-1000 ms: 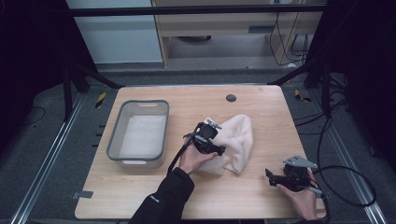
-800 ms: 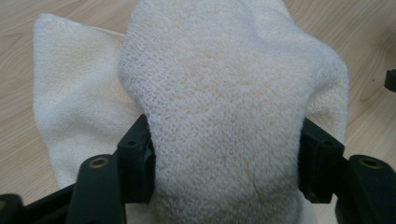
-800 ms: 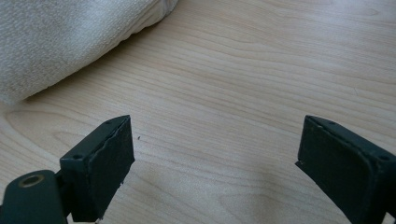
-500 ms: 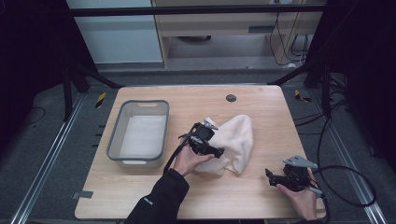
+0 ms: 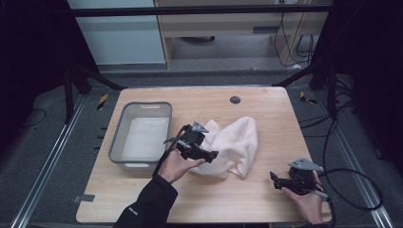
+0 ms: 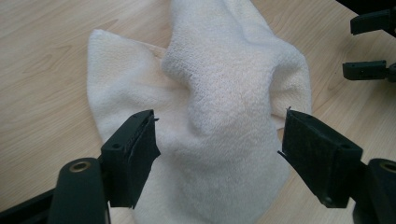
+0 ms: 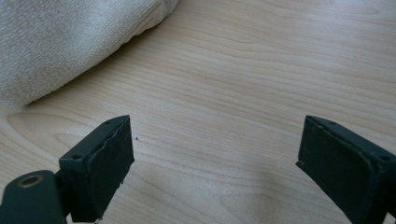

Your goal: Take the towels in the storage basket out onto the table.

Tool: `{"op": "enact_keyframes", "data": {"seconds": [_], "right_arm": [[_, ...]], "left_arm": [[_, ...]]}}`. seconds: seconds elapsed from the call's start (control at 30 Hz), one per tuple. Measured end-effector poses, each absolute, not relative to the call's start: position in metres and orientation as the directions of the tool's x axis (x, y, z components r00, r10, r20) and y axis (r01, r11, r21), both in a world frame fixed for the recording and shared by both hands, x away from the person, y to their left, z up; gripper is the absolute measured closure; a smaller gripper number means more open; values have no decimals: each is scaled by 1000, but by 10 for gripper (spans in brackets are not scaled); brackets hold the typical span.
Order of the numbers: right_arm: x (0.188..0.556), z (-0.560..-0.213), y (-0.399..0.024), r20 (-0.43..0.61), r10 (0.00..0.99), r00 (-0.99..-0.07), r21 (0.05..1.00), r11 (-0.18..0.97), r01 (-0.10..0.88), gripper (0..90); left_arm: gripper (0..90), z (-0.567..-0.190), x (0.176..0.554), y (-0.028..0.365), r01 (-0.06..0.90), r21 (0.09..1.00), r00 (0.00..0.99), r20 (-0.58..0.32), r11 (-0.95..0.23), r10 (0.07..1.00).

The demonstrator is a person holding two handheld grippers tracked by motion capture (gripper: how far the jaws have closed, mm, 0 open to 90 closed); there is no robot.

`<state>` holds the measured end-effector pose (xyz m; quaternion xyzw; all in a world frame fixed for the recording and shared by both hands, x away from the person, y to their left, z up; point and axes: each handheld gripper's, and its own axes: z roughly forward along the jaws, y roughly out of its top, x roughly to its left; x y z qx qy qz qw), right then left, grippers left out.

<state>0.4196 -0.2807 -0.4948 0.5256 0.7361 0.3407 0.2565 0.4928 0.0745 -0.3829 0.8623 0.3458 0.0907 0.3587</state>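
Observation:
A cream towel [image 5: 235, 145] lies crumpled in the middle of the wooden table [image 5: 266, 109]. My left gripper [image 5: 213, 154] hovers at its left edge, pointing right across it. Its jaws have just been opening and stand open. In the left gripper view [image 6: 218, 119] the towel [image 6: 219, 79] lies beyond and below the pads, which do not press on it. My right gripper [image 5: 274, 178] rests near the front right of the table, open, with bare wood between its jaws [image 7: 215, 123]. The towel's edge [image 7: 60, 42] is off to its upper left.
A grey plastic tub [image 5: 115, 142] stands at the left of the table, close to my left hand. A small dark round hole [image 5: 235, 99] marks the table's far side. The right gripper's jaws [image 6: 369, 46] appear at the upper right of the left gripper view.
The left gripper has let go of the towel, opened, and drawn back to the left and a little upward. The towel stays where it was. The right gripper has not moved.

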Motion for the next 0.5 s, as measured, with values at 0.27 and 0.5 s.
{"op": "enact_keyframes", "data": {"seconds": [0.27,0.5], "right_arm": [[419,-495,-280,-13,949,-315,771,210,601,97],[419,-495,-280,-16,950,-313,772,211,600,96]], "left_arm": [[265,-380,481,98,521,705,734,-82,-482,674],[286,-382,472,120,520,725,716,-80,-452,694]]}}
